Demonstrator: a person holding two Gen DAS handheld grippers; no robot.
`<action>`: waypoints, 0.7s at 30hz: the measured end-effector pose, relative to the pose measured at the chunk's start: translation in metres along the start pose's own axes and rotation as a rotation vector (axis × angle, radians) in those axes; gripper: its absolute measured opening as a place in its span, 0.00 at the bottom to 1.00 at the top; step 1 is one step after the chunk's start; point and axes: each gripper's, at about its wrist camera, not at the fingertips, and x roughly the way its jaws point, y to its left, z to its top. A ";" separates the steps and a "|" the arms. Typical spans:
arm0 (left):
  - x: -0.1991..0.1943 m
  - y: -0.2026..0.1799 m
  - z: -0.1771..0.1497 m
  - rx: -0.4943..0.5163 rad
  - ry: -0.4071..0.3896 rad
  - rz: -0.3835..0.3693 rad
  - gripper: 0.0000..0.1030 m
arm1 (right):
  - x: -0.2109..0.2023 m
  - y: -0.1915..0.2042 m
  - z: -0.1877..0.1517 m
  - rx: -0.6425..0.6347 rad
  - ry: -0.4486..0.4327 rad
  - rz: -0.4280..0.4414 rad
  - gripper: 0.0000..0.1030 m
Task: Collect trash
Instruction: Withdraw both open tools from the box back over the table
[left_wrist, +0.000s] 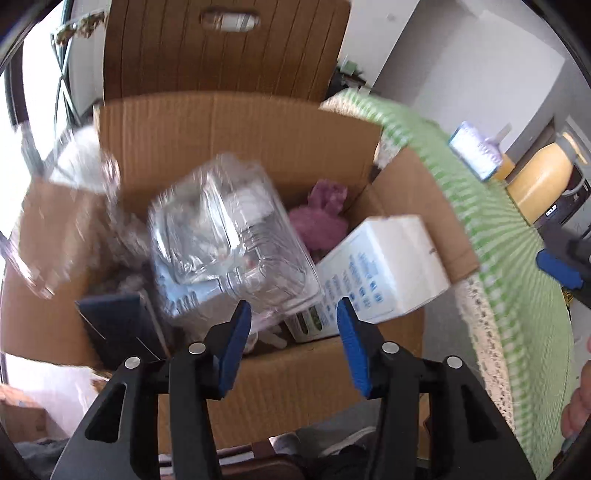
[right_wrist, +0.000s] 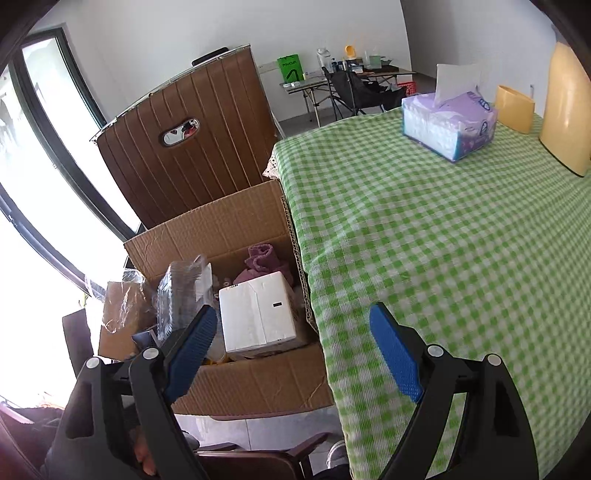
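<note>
Apparently mid-drop: left gripper spread and empty over box, clear clamshell blurred inside among carton; right gripper spread, empty, at table edge; next, hunt remaining trash there.

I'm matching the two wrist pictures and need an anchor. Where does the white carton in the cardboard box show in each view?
Left wrist: white carton sits right of centre, against the cardboard box's right side, printed face showing.
Right wrist: white carton sits lower left of centre, inside the cardboard box.
Shared landmark: the purple cloth just behind it.
</note>
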 end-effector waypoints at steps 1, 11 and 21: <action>-0.012 0.000 0.004 0.005 -0.022 0.010 0.49 | -0.004 0.000 -0.001 0.003 0.000 0.003 0.79; -0.162 0.027 0.037 0.005 -0.302 0.155 0.66 | -0.044 0.010 -0.005 -0.053 -0.021 0.003 0.79; -0.259 0.022 0.014 0.020 -0.481 0.271 0.76 | -0.091 0.053 -0.004 -0.193 -0.100 0.021 0.79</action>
